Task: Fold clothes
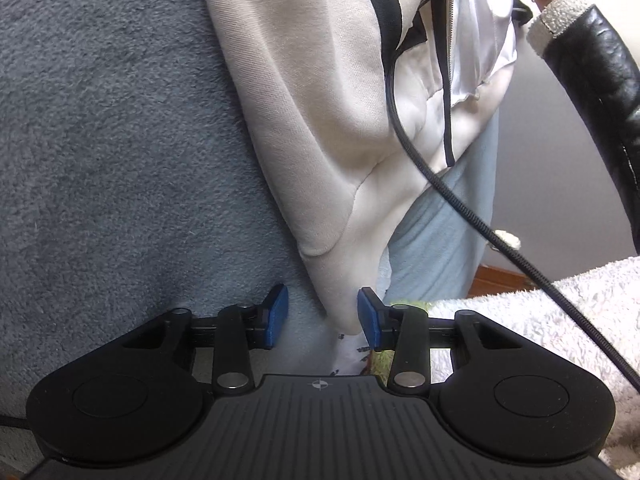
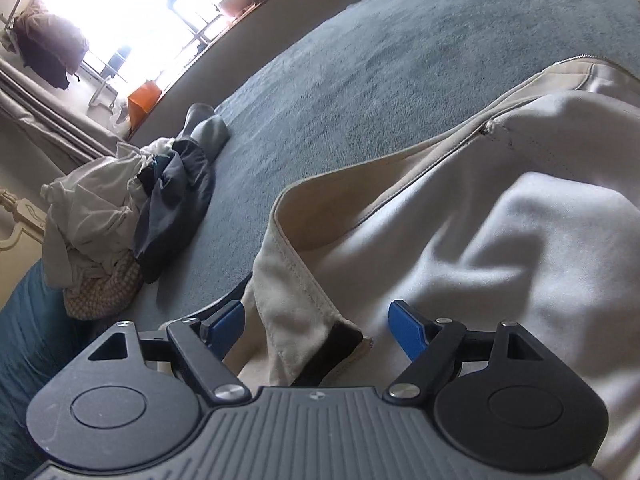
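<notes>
A: Jacket, cream, with black trim and a zip, lies on the grey-blue fleece blanket near the bed's edge. Where are the grippers against it?

B: In the left wrist view, a pointed cream corner of it hangs down between the blue pads of the left gripper. The jaws stand narrow, but I see a gap on the left pad's side, and I cannot tell whether the right pad touches the cloth. I would not call it a grip.

A: And the other one?

B: The right gripper has its jaws wide. A stitched cream hem with a small black patch lies between the pads, with neither pad pressing on it.

A: Any containers?

B: None that I can make out. At the far side of the blanket in the right wrist view sits a loose clothes pile: pale cloth, a dark garment, something knitted beneath, and grey socks just behind. An orange bag stands under the bright window; what is in it I cannot see.

A: Anything else near the jacket?

B: A black cable runs across it. A light blue cloth lies just beside it, and a white fluffy cloth is at the right. A black leather sleeve with a fleecy cuff shows at the upper right.
</notes>
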Demonstrator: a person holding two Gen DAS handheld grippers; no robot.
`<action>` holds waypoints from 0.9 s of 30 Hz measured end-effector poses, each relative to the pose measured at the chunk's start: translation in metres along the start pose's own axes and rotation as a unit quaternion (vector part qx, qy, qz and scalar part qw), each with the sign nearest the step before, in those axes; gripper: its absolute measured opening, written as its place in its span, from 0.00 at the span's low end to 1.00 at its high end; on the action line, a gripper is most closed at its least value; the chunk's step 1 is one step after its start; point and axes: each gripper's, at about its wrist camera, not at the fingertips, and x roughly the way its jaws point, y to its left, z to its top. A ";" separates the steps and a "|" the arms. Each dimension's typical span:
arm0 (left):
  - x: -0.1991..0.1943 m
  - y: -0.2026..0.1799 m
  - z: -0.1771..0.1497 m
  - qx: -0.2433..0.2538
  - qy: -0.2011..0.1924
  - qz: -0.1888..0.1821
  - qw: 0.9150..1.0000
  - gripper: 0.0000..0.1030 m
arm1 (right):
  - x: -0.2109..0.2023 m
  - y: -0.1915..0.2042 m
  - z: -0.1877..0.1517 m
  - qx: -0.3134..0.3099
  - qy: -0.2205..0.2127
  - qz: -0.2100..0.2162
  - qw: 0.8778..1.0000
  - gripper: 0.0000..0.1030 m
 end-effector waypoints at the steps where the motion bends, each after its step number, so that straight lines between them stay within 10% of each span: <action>1: 0.001 0.001 0.001 -0.001 0.002 -0.002 1.000 0.39 | 0.000 0.001 -0.002 -0.009 0.003 0.001 1.000 0.73; 3: 0.002 0.003 0.003 -0.004 0.006 -0.007 1.000 0.39 | 0.000 0.004 -0.004 -0.030 0.009 -0.001 0.999 0.63; 5: 0.003 0.005 0.005 -0.007 0.010 -0.012 1.000 0.39 | -0.002 0.010 -0.005 -0.059 0.013 -0.011 0.998 0.30; 8: 0.005 0.007 0.008 -0.011 0.016 -0.015 1.000 0.39 | -0.010 0.022 -0.003 -0.111 -0.003 -0.059 0.992 0.19; 17: 0.013 0.004 0.014 -0.018 0.030 -0.013 0.999 0.39 | -0.004 0.066 0.024 -0.250 -0.062 -0.185 0.948 0.12; 27: 0.020 -0.002 0.017 -0.022 0.035 -0.007 0.999 0.39 | 0.053 0.099 0.009 -0.417 -0.073 -0.283 0.861 0.11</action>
